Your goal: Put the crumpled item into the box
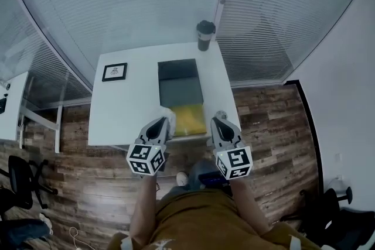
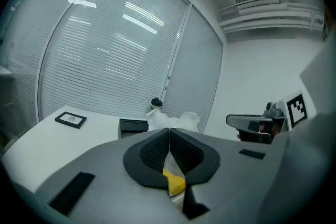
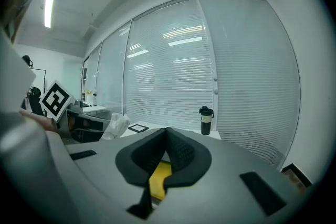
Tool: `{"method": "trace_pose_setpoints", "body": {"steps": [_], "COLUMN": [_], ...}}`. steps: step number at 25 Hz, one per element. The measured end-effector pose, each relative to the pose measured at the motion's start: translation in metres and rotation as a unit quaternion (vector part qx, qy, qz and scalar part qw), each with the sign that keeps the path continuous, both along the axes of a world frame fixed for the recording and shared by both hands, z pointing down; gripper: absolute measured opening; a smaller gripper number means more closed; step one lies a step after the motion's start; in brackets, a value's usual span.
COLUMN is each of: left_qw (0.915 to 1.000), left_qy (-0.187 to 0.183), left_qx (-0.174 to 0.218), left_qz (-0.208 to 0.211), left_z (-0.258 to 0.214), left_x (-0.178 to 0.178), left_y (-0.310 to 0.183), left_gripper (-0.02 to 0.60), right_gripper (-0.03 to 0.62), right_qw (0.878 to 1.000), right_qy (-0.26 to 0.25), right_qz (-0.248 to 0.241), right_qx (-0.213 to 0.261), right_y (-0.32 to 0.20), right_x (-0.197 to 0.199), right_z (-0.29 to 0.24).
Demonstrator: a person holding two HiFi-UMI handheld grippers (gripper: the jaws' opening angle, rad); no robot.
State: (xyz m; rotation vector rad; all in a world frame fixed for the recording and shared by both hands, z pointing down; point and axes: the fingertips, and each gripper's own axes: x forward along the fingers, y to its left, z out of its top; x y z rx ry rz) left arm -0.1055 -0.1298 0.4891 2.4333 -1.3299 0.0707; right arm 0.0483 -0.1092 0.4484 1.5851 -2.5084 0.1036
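The crumpled item (image 1: 170, 113) is a wad of white translucent plastic, and my left gripper (image 1: 166, 121) is shut on it over the table's front edge. In the left gripper view the crumpled item (image 2: 174, 121) sticks out beyond the closed left gripper (image 2: 169, 132). The box (image 1: 180, 88) is dark grey and open, lying at the middle of the white table (image 1: 126, 108), just beyond the left gripper; it also shows as box (image 2: 133, 126). My right gripper (image 1: 219, 119) hovers near the box's front right, and the right gripper (image 3: 167, 135) is shut with nothing in it.
A yellow flat sheet (image 1: 190, 120) lies between the grippers at the table's front. A black tumbler (image 1: 205, 35) stands at the far edge by the blinds. A small framed picture (image 1: 115, 71) lies at the left. Wooden floor surrounds the table; an office chair (image 1: 20, 178) stands left.
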Motion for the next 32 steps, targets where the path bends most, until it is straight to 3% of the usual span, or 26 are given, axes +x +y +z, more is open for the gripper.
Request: {"method": "trace_pose_setpoints", "body": {"steps": [10,32], "left_qw": [0.9996,0.9993], "left_qy": [-0.023,-0.025], "left_qx": [0.001,-0.023], "left_qz": [-0.015,-0.013], "left_z": [0.000,0.019], "left_x": [-0.014,-0.005], "left_y": [-0.017,-0.047], "left_gripper": [0.028,0.028], "right_gripper": [0.012,0.012], "right_qw": [0.999,0.998], "right_qy": [-0.008,0.008], "right_qz": [-0.034,-0.032], "right_qx": [0.002,-0.049], "right_y": [-0.018,-0.050], "right_x": [-0.022,-0.011], "right_z": [0.000,0.042]}}
